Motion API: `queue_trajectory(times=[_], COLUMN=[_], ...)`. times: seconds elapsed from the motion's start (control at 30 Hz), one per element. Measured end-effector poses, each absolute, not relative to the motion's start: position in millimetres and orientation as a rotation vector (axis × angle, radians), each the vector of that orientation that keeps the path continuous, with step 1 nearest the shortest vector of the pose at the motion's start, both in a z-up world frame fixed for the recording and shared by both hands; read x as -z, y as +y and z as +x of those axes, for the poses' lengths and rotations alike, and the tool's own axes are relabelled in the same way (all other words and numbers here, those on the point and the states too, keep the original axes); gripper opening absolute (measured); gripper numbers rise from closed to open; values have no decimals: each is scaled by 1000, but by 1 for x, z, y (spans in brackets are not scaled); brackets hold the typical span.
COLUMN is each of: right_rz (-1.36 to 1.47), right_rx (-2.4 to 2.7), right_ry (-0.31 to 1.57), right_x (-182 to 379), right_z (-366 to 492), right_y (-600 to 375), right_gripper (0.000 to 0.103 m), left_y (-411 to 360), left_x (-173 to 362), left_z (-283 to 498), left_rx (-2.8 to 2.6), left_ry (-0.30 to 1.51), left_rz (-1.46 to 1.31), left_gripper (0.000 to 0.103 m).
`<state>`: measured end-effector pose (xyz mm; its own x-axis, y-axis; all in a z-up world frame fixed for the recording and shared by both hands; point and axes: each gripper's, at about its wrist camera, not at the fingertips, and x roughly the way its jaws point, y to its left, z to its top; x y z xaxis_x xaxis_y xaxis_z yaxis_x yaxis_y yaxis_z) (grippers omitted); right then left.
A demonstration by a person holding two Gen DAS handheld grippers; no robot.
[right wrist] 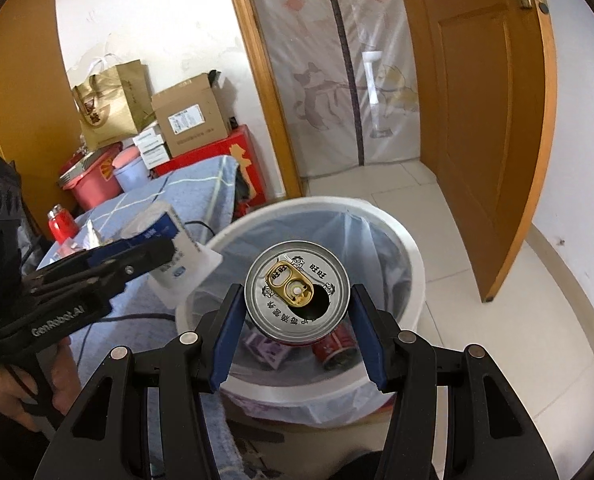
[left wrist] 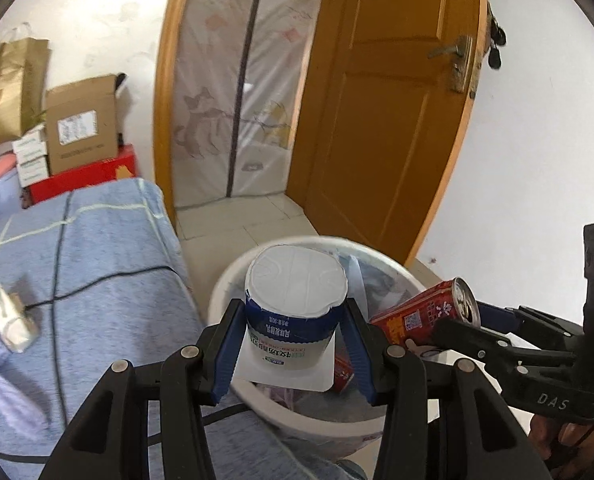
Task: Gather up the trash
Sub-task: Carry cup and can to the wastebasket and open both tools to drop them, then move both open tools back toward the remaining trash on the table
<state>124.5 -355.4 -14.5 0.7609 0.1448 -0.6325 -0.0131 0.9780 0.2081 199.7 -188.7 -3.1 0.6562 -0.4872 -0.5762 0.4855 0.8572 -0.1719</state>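
Note:
My left gripper is shut on a white and blue yogurt cup, its blue pads pressing both sides. The cup hangs over a white trash bin lined with a clear bag. In the right wrist view my right gripper is shut on a red drink can with a silver top and gold pull tab, over the same bin. Each gripper shows in the other's view: the right gripper with the can, the left gripper with the cup. Another red can and a purple wrapper lie inside.
A bed with a blue checked cover and a black cable lies left of the bin. Cardboard boxes and a paper bag are stacked behind it. An open wooden door stands to the right. A red flask stands on the bed.

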Motion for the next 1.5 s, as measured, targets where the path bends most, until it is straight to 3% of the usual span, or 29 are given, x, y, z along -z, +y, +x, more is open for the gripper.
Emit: queue_trajectory(times=[0.47,0.6,1.17,1.5], right_rz=[200,199,166,164], right_rx=[-81,-83,-157,-169], right_ry=[740,740,838,793], right_x=[25,25,45,33], right_z=[125,126,136,128], right_y=[-358,-358,-329,-322], right_gripper=[54,54,54,54], left_y=[-203,-195,-154,-137], left_x=[34,30,13,8], left_z=[207,207,200,185], left_rx=[637,646,542,509], left_ry=[731,716,678,666], left_rz=[-16,-46,-96,-107], left_gripper=[49,62,62,62])
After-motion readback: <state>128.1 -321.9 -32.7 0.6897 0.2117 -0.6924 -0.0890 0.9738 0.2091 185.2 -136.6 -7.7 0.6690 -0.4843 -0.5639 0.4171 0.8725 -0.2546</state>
